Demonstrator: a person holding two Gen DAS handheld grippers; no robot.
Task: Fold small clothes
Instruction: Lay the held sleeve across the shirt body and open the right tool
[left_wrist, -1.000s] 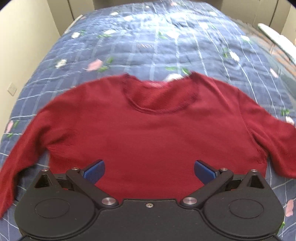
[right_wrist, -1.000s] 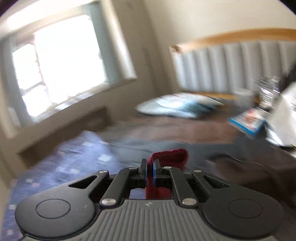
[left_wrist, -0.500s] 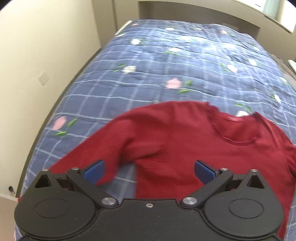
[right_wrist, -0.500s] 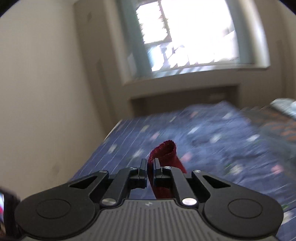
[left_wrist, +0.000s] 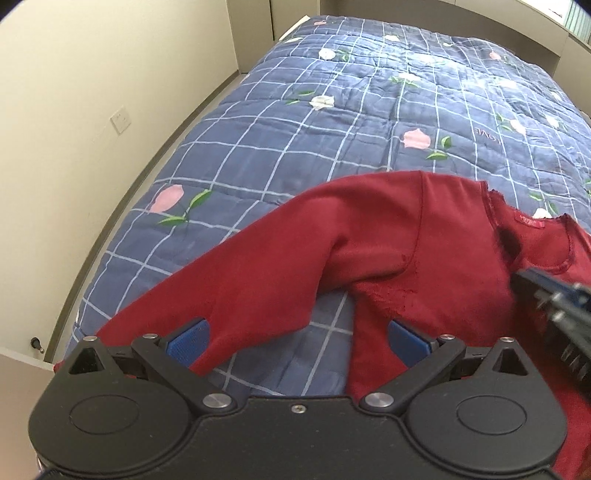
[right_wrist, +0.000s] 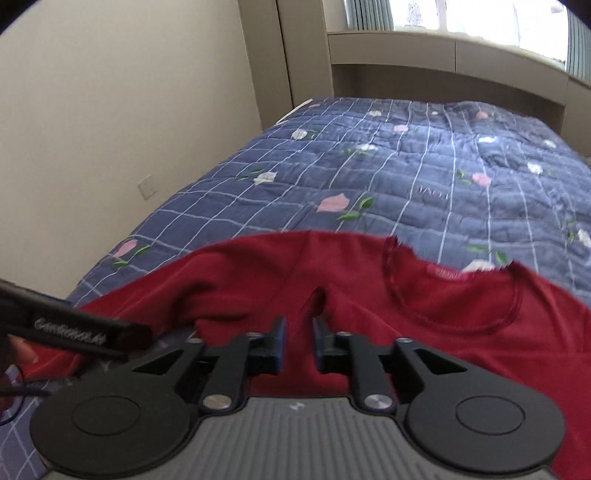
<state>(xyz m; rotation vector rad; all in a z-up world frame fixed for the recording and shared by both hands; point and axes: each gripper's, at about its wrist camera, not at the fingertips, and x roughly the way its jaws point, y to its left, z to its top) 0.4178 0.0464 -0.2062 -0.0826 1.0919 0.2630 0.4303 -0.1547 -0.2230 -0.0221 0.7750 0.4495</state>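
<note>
A dark red sweater (left_wrist: 424, 258) lies on the blue checked quilt, neck towards the far end. Its left sleeve (left_wrist: 251, 288) runs down to the near left. My left gripper (left_wrist: 297, 338) is open, its blue pads either side of the sleeve's lower part and the armpit gap. The right gripper shows at that view's right edge (left_wrist: 554, 306). In the right wrist view the sweater (right_wrist: 424, 306) fills the near field. My right gripper (right_wrist: 298, 341) hovers over the sweater's body with its jaws a little apart and nothing between them.
The quilt (left_wrist: 369, 129) with flower prints covers the bed. A cream wall (left_wrist: 92, 92) with a socket runs close along the bed's left side. A window and a built-in shelf (right_wrist: 443, 48) stand beyond the bed's far end.
My right gripper has let go of the sleeve cuff, swung down over the sweater, and opened slightly. My left gripper has moved left towards the left sleeve.
</note>
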